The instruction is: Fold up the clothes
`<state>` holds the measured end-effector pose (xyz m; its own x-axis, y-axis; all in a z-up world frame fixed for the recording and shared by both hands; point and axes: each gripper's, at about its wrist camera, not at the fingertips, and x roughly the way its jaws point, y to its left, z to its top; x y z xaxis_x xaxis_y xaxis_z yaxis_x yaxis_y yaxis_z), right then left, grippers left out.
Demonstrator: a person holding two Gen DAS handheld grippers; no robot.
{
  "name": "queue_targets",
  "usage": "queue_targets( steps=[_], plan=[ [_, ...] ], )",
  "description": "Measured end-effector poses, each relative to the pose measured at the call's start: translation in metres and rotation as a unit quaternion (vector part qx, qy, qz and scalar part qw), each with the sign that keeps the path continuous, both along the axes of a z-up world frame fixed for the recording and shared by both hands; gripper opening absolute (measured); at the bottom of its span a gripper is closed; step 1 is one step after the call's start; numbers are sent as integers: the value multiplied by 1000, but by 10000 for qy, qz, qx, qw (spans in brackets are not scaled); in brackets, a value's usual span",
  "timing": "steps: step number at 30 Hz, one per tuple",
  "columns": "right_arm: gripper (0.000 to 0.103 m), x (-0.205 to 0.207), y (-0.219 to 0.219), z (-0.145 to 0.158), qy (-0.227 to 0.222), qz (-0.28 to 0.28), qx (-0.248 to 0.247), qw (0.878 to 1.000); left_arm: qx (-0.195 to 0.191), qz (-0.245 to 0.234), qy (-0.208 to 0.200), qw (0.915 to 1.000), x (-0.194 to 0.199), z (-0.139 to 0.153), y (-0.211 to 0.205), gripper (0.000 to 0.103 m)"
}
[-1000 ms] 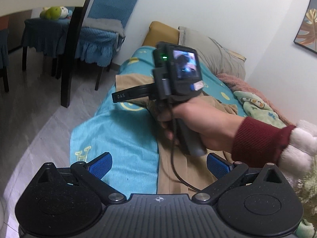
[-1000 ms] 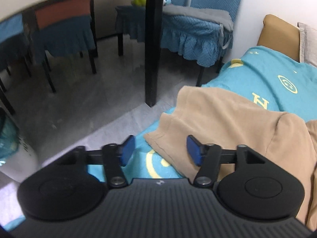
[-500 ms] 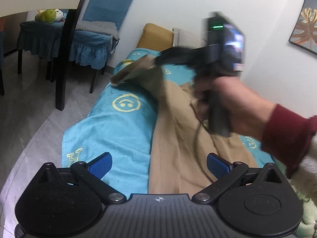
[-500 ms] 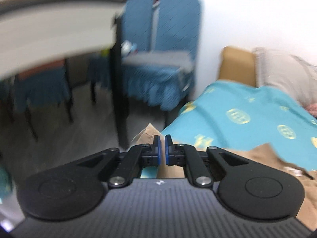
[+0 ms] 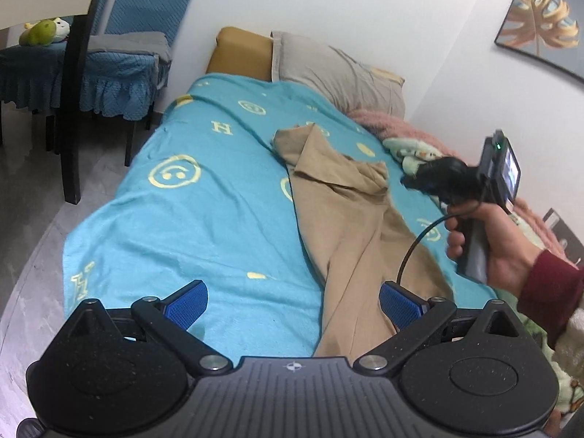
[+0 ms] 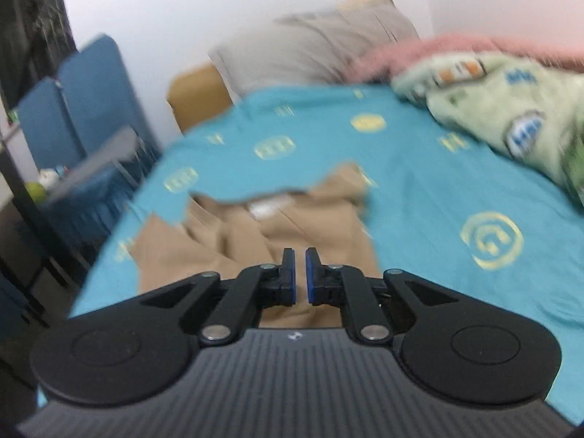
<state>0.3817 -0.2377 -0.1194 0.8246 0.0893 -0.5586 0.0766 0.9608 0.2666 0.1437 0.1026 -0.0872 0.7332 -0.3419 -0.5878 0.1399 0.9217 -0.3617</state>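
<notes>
A tan garment (image 5: 350,226) lies lengthwise on the turquoise bedspread (image 5: 204,219), folded over along its length, its far corner rumpled. My left gripper (image 5: 292,306) is open wide, low over the near end of the bed, and the garment's near end lies beside its right pad (image 5: 399,308). A hand in a dark red sleeve holds my right gripper (image 5: 405,182) to the garment's right, just off its raised corner. In the blurred right wrist view the right gripper (image 6: 300,273) hovers over the garment (image 6: 277,233). Its jaws are a narrow slit apart and opening, with no cloth pinched.
A grey pillow (image 5: 339,69) and a tan cushion (image 5: 242,53) lie at the bed's head. Pink and green patterned bedding (image 6: 511,109) is piled along the right side. Blue-covered chairs (image 5: 120,65) and a dark table leg (image 5: 71,109) stand on the floor to the left.
My right gripper shut on the garment's left edge, swept it up and across to the right, and has let it drop folded over. The left gripper shifted slightly and stays open.
</notes>
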Motion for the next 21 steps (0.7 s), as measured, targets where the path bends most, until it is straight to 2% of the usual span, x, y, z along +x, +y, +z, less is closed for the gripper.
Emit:
queue_targets(
  steps=[2,3,4,5,8,12,14,18,20,21],
  plan=[
    [39,-2,-7,-4,40,130,-86,9999,71,-45,20,10000,3,-2,-5,102],
    [73,-6,-5,-1,-85,214,-155,9996,105,-68,23,9999,5,-3,-7,102],
    [90,-11,-3,2,-218,301,-228,9990,125,-84,30,9999,6,-4,-10,102],
    [89,-15,2,6,-463,433,-346,9974,129,-97,42,9999,7,-5,-13,102],
    [88,-16,28,12,-838,1093,-701,9880,153,-100,77,9998,10,-9,-17,102],
    [86,-4,83,2,-795,2320,-1169,9624,177,-40,146,9997,18,-15,-18,102],
    [86,9,109,-9,-624,2626,-1442,9520,163,-21,173,9997,21,-17,-17,102],
    [65,38,140,-31,-162,2852,-1654,9439,198,-66,207,9996,25,-22,-18,102],
    [36,46,143,-35,-1,2725,-1689,9472,206,-89,254,9994,27,-24,-18,102],
    [14,49,142,-35,6,2618,-1648,9509,193,-101,266,9994,27,-25,-18,102]
  ],
)
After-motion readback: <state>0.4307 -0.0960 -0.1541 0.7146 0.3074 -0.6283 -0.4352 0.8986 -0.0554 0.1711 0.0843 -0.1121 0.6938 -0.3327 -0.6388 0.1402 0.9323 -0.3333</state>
